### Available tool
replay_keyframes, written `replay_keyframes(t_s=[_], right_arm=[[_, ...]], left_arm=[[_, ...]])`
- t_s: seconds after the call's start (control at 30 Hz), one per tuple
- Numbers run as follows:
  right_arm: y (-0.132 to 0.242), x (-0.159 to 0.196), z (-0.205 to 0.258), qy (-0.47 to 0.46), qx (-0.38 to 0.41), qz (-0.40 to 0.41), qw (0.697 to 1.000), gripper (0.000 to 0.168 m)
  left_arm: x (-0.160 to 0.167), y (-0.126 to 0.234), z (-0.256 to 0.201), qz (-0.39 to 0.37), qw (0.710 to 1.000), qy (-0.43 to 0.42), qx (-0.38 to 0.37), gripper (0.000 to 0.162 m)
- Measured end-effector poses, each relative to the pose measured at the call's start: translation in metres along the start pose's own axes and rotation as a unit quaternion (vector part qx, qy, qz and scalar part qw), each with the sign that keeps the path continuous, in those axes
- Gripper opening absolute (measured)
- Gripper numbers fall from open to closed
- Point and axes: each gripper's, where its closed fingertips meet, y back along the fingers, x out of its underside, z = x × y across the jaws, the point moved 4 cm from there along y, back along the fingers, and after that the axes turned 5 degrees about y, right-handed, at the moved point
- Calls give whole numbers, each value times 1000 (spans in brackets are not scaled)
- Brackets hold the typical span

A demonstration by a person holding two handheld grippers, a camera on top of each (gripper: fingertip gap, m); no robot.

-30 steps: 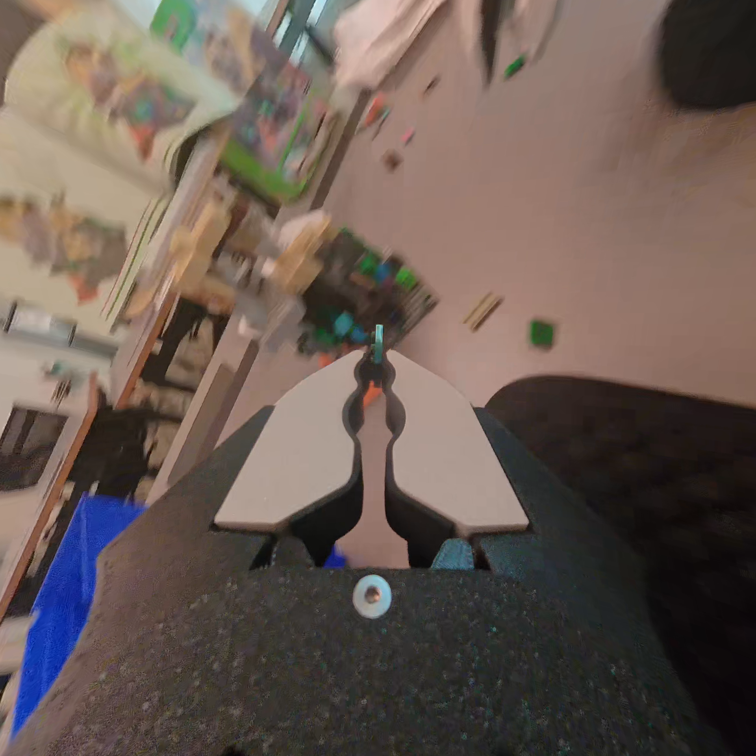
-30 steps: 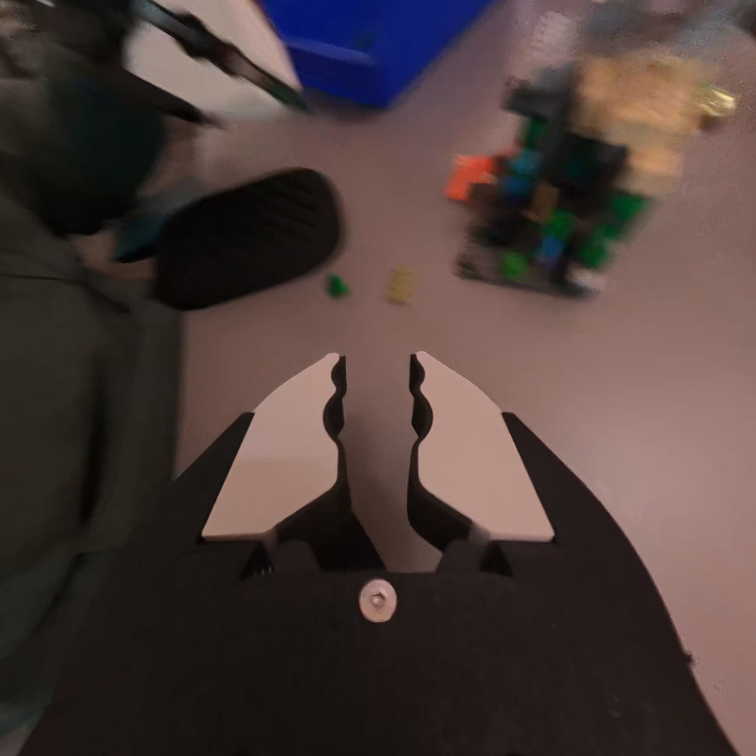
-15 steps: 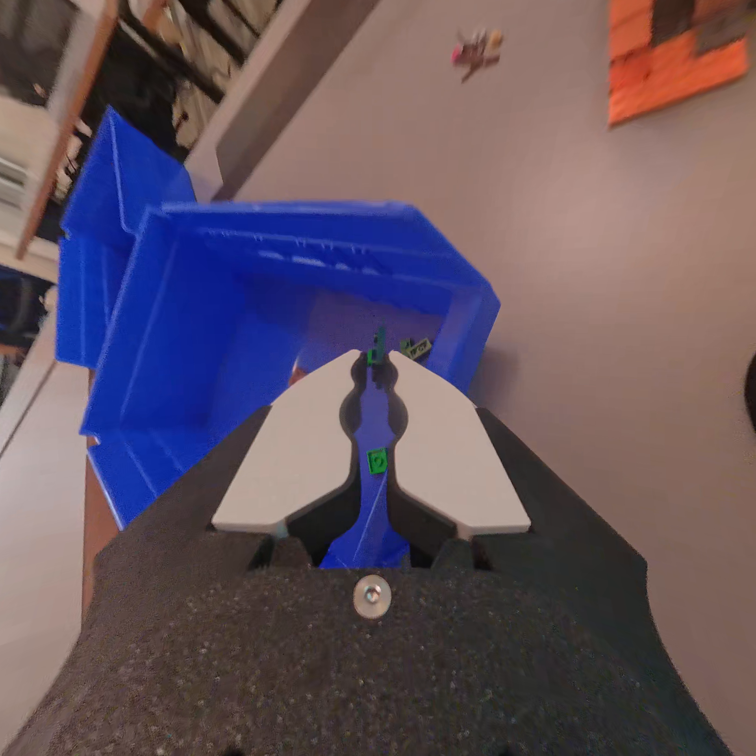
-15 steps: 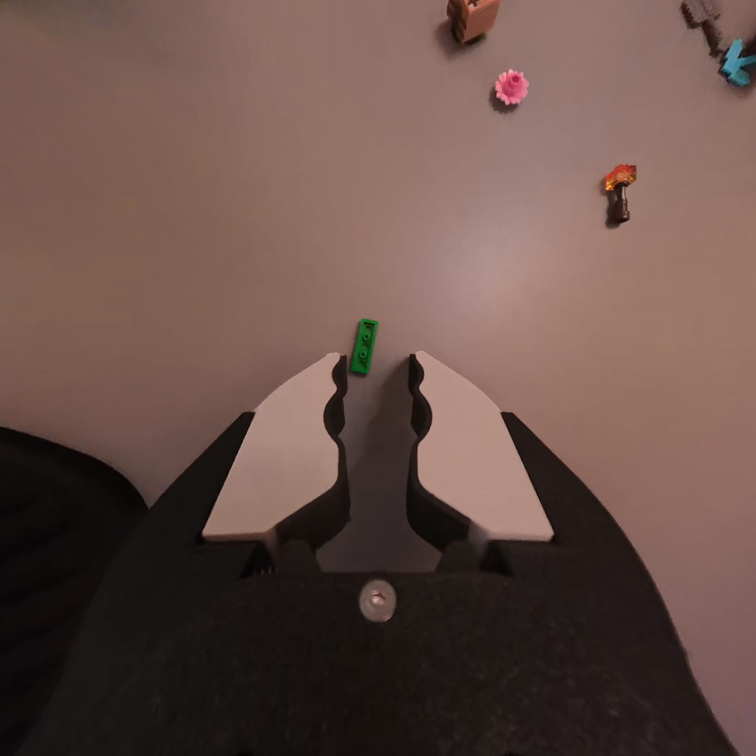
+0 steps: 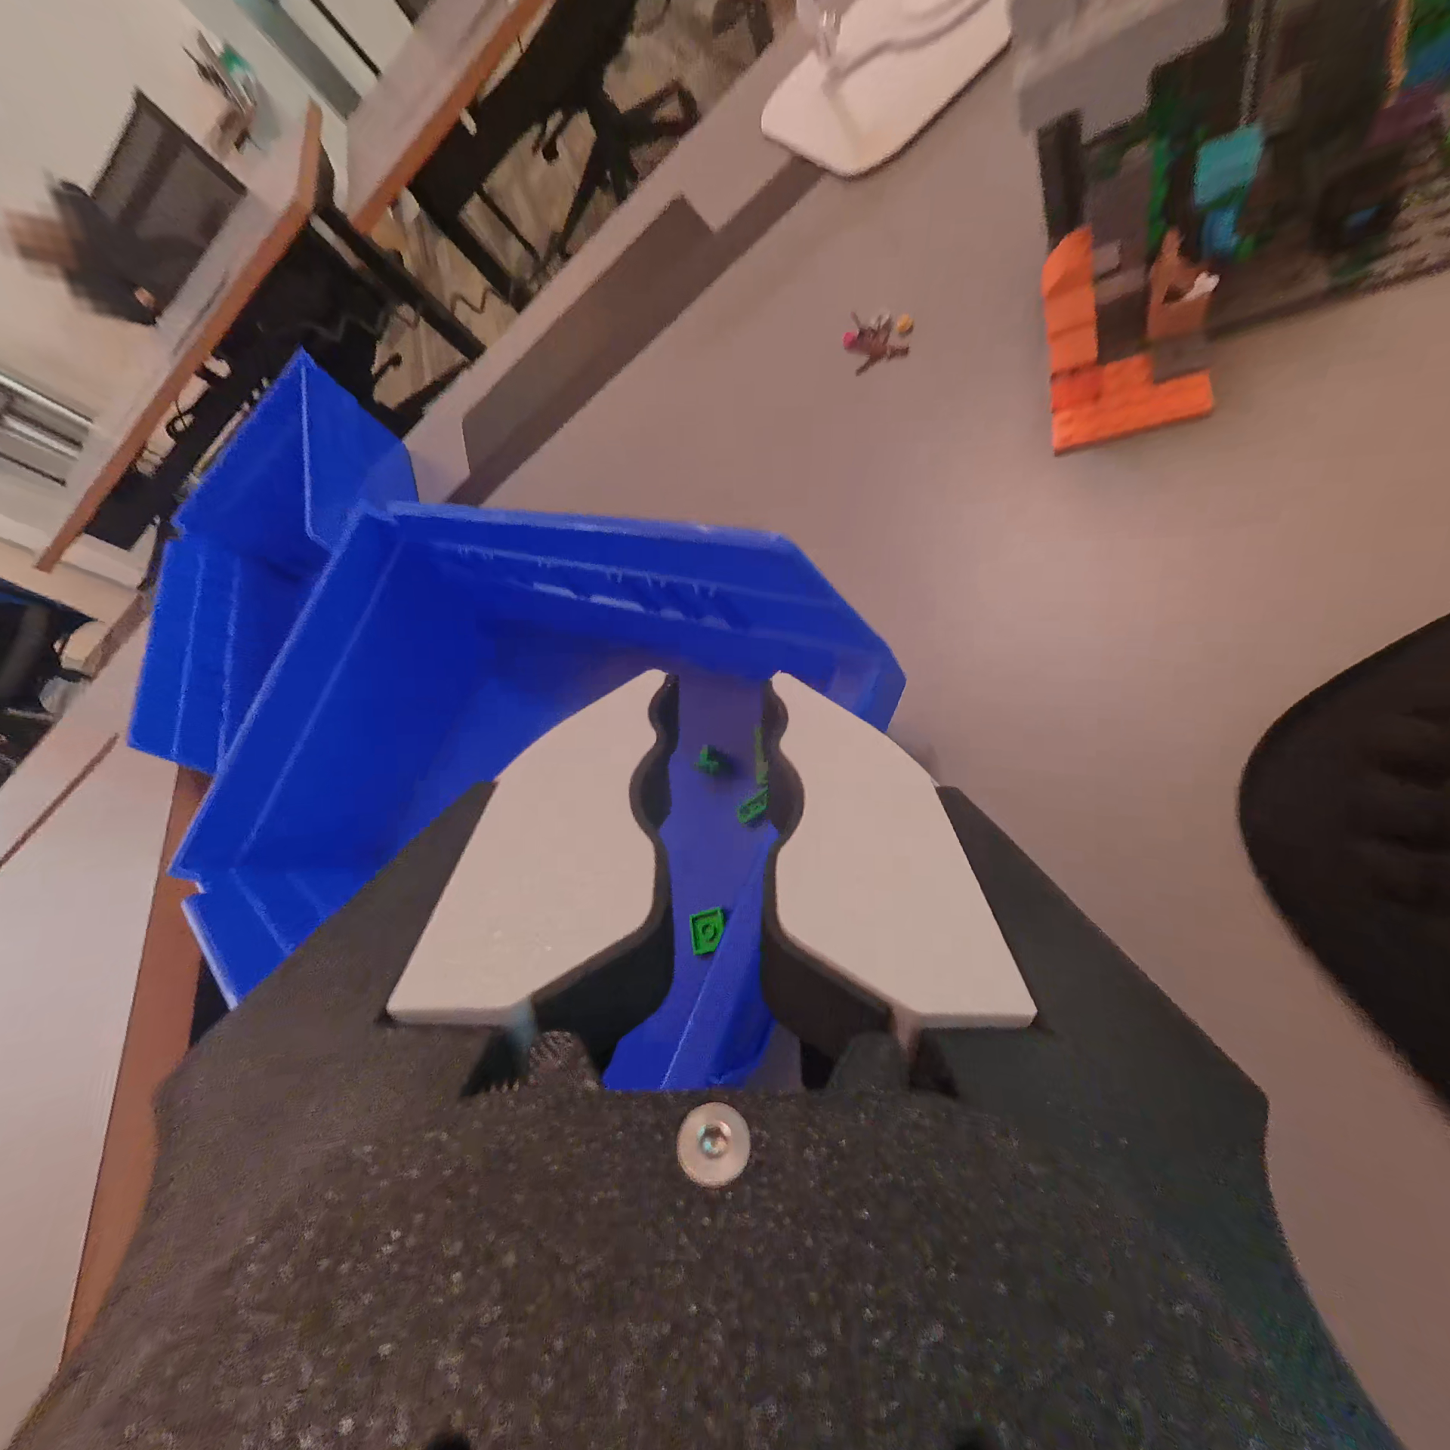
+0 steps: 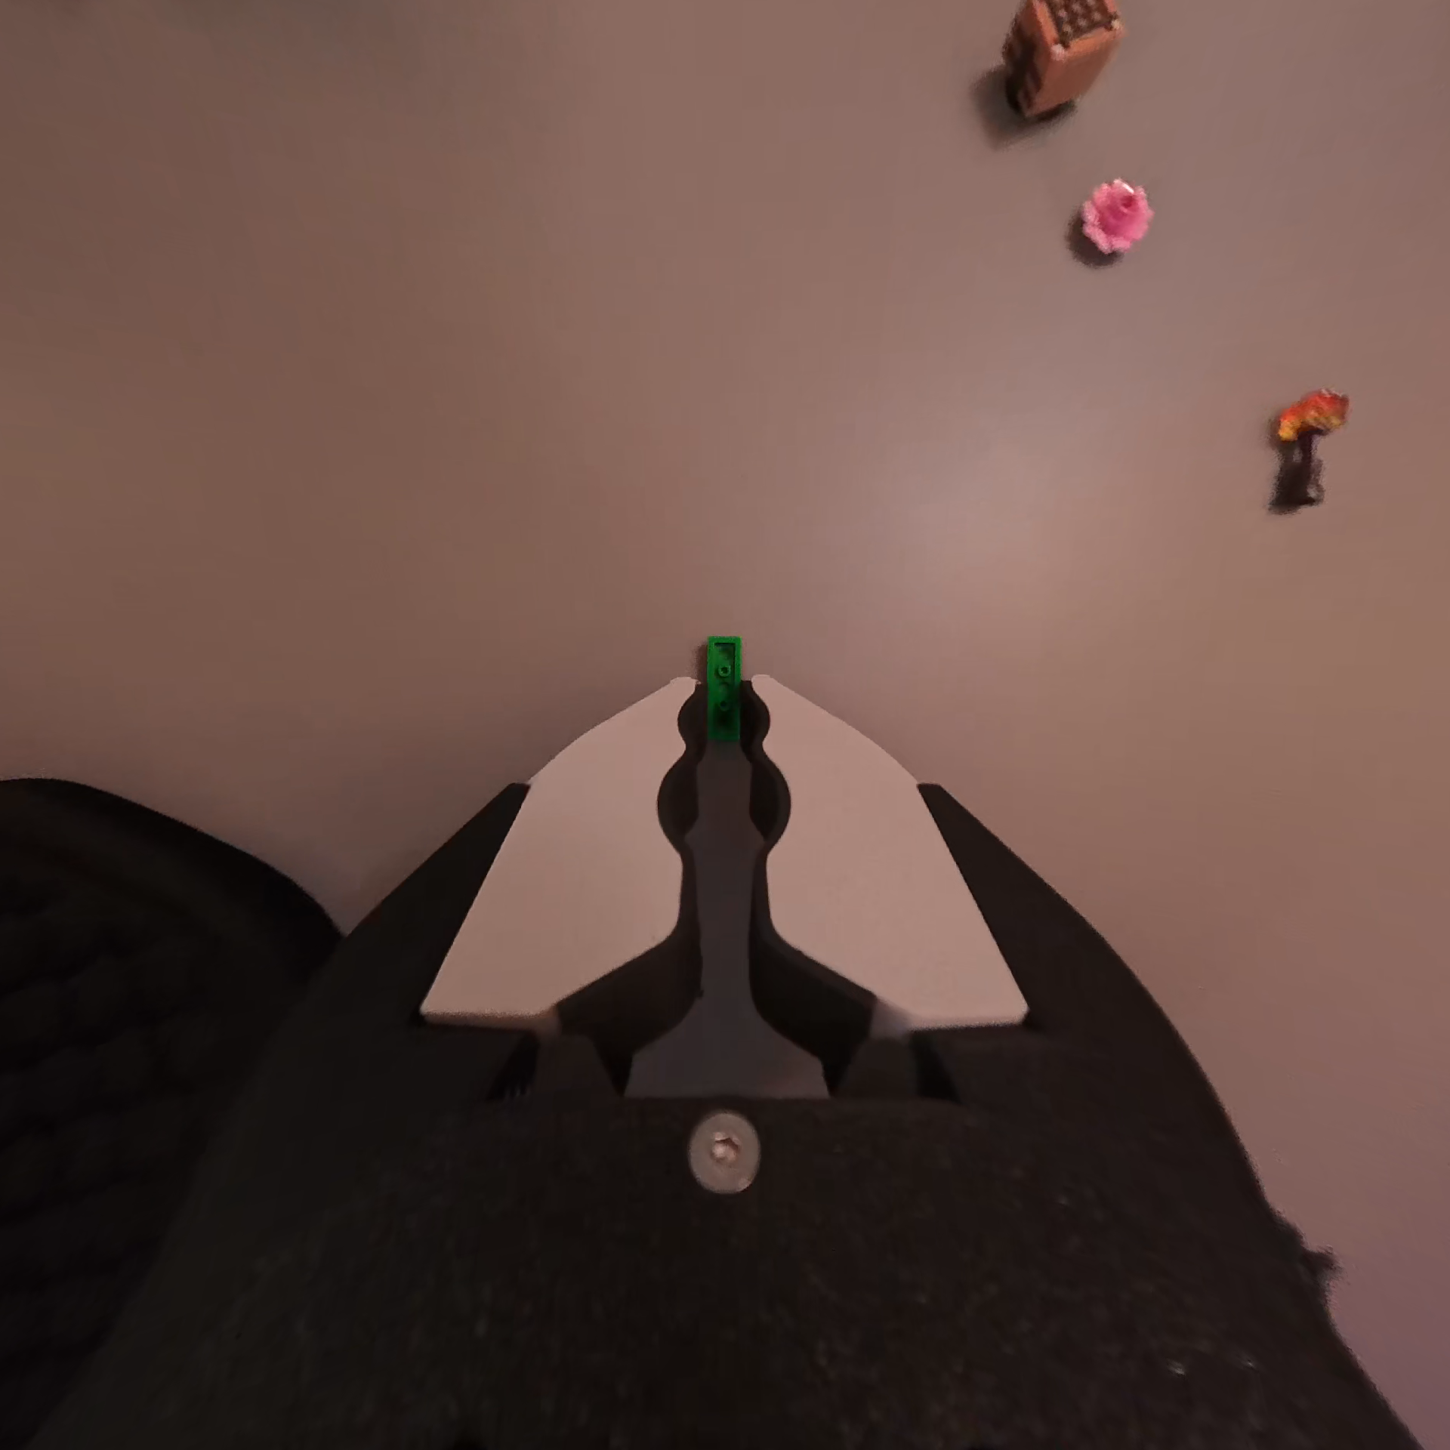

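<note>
Fingers of your right gripper clamp a green plate; left gripper (fingers apart) hovers over the blue bin.

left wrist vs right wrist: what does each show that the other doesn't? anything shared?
Left wrist only: the left gripper, open over a blue bin that holds small green pieces; an orange-based block build stands farther off.

Right wrist only: the right gripper, shut on a green plate; a brown block, a pink flower piece and a flame piece lie beyond it.

Both: the grey tabletop and a dark rounded shape at the frame edge.
</note>
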Motion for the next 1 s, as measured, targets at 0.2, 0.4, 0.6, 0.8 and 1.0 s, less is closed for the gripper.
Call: replay_keyframes(t_s=[0.2, 0.4, 0.6, 0.8, 1.0], right_arm=[[14, -37, 58, 64, -95, -73, 991, 7], [32, -69, 147, 178, -238, -129, 946, 7], [45, -82, 208, 233, -342, -153, 898, 8], [44, -84, 234, 246, -386, -152, 876, 8], [40, -83, 240, 238, -407, -146, 869, 7]], left_arm=[[-43, 28, -50, -121, 987, -58, 83, 19], [-77, 53, -145, -238, 928, -166, 233, 22], [-81, 69, -216, -282, 862, -257, 333, 26], [-81, 75, -251, -300, 829, -312, 354, 26], [-80, 77, -260, -311, 820, -323, 354, 12]])
